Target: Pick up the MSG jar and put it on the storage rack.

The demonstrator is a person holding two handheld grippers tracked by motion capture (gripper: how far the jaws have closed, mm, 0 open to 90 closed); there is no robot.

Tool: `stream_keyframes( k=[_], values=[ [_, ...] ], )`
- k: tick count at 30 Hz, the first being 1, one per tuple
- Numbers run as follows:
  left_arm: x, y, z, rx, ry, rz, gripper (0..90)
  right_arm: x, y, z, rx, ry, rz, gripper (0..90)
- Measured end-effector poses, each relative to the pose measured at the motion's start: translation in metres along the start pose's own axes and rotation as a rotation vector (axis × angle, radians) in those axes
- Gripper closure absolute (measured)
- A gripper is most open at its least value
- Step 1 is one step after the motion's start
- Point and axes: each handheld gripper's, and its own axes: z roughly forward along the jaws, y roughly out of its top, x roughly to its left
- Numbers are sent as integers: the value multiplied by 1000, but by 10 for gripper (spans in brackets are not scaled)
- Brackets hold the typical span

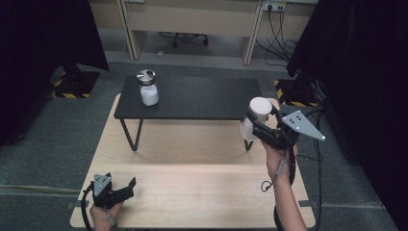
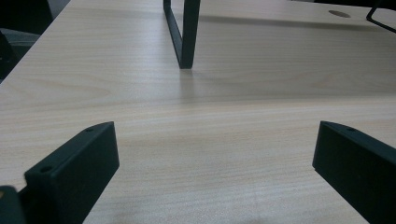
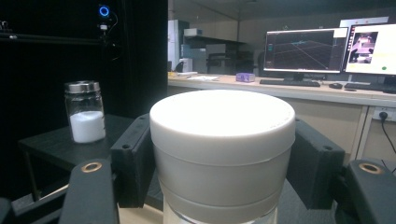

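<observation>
- White-lidded jar (image 1: 256,115) was clamped in the right tool (image 1: 263,126), lifted off the right end of the black shelf (image 1: 192,98).
- Left tool (image 1: 126,187) sat open at the surface's (image 1: 192,183) near-left corner.

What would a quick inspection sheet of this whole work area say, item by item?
Surface: pale wooden table with a low black shelf standing on it.
Job's things: white-lidded jar held up at the shelf's right end; glass jar with a metal lid, part full of white powder, standing on the shelf's left end.
Clutter: nothing seen.
Grippers: right claw shut on the white-lidded jar's cap; left claw open, low over the table, holding nothing.
Cables: one trailing from each claw; more hang from a wall socket.
Surroundings: black curtains at both sides, desk with monitors.
</observation>
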Motion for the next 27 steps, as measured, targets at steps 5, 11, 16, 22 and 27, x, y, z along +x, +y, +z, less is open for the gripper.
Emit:
stream_keyframes(
  k=[5,11,16,22,27],
  values=[
    [1,0,0,2,-1,0,0,-5,0,4,-12,-2,13,338],
    [0,0,0,1,0,-1,0,-9,2,11,-16,-14,13,338],
    [-1,0,1,1,4,-2,0,-8,4,18,-11,-26,-1,338],
    [-1,1,1,6,4,5,0,-1,7,25,-18,-65,-19,338],
    [-1,1,1,5,5,1,0,6,10,35,-8,-97,-32,338]
  ],
)
